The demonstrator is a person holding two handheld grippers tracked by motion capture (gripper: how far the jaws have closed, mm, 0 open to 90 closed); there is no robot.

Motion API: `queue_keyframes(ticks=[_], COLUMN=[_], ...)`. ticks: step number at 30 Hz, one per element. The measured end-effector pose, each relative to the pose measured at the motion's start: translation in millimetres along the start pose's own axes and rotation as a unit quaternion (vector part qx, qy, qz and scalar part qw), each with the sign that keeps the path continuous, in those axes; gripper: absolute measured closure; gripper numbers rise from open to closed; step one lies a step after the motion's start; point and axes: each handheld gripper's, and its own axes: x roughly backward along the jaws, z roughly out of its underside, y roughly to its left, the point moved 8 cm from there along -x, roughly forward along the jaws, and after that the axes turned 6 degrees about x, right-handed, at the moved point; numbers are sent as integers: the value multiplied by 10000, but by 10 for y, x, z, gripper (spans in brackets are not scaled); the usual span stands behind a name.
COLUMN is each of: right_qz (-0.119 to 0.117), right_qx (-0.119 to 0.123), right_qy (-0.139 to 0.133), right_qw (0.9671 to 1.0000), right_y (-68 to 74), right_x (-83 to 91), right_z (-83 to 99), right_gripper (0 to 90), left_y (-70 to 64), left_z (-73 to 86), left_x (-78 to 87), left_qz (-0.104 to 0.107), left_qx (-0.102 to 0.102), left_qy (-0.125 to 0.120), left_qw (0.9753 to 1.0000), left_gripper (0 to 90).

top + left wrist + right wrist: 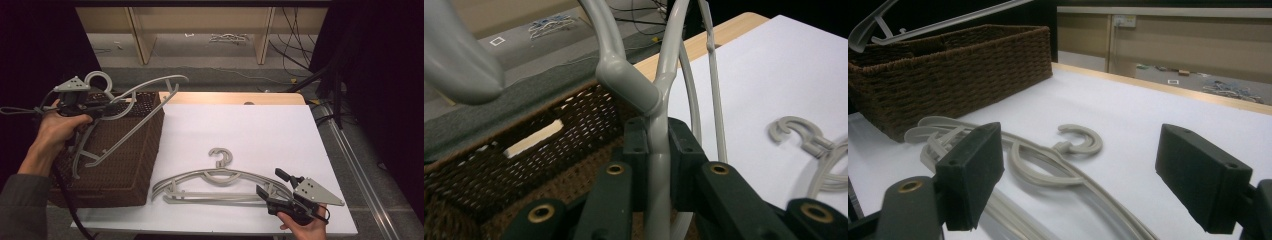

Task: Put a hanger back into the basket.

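Since the left hand-held gripper (102,107) is clamped on the shoulder bar of a pale grey plastic coat hanger (127,102) right by the neck, that hanger rides tilted in the air over the dark brown woven wicker basket (135,165), hook end up by the hand and one arm sloping down toward the basket's inside. Looks to me like it's about to be laid in there, and gripping near the neck keeps the long arms from swinging around. In the left gripper view you can see the bar pinched tight between the black jaws, basket wall right behind it.

The other ones, a small stack of the same grey plastic hangers (215,185), lie flat on the white-topped desk (250,130) just beside the basket's front corner, hooks pointing away from the person. The right hand-held gripper (272,192) sits at their right end with its jaws spread wide and nothing in them, low to the desk, so I'd guess it's lining up for the next pick.

Room-wise: the basket hangs close to the left and near edges of the desk, and the hanger is longer than the basket looks wide, so it probably has to go in at an angle. Loads of bare white surface on the right and far side.
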Motion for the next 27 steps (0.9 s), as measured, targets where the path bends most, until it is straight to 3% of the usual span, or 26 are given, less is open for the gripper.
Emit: queue_keyframes(ticks=[5, 7, 12, 20, 23, 24, 27], right_qz=[2, -10, -19, -11, -4, -11, -28], right_qx=[3, 5, -6, -2, -4, -1, -4], right_qy=[-10, 11, 26, 40, 42, 46, 60], right_qw=[10000, 10000, 10000, 10000, 10000, 10000, 10000], right_y=[6, 8, 11, 9, 9, 12, 13], right_x=[-4, -4, -6, -6, -8, -9, -6], right_z=[-1, 3, 7, 11, 12, 13, 15], right_gripper=[205, 205, 205, 206, 206, 207, 206], left_y=[91, 200, 326, 481, 546, 577, 605], left_z=[94, 174, 298, 514, 584, 627, 679], left_x=[57, 118, 159, 205, 212, 209, 197], left_qz=[-46, -174, -303, -458, -576, -630, -691], left_qx=[101, 189, 337, 406, 455, 555, 526], left_qy=[-36, -39, -26, 107, 192, 217, 319], left_qw=[9999, 9997, 9990, 9981, 9971, 9962, 9957], left_gripper=[809, 809, 809, 809, 808, 808, 808])
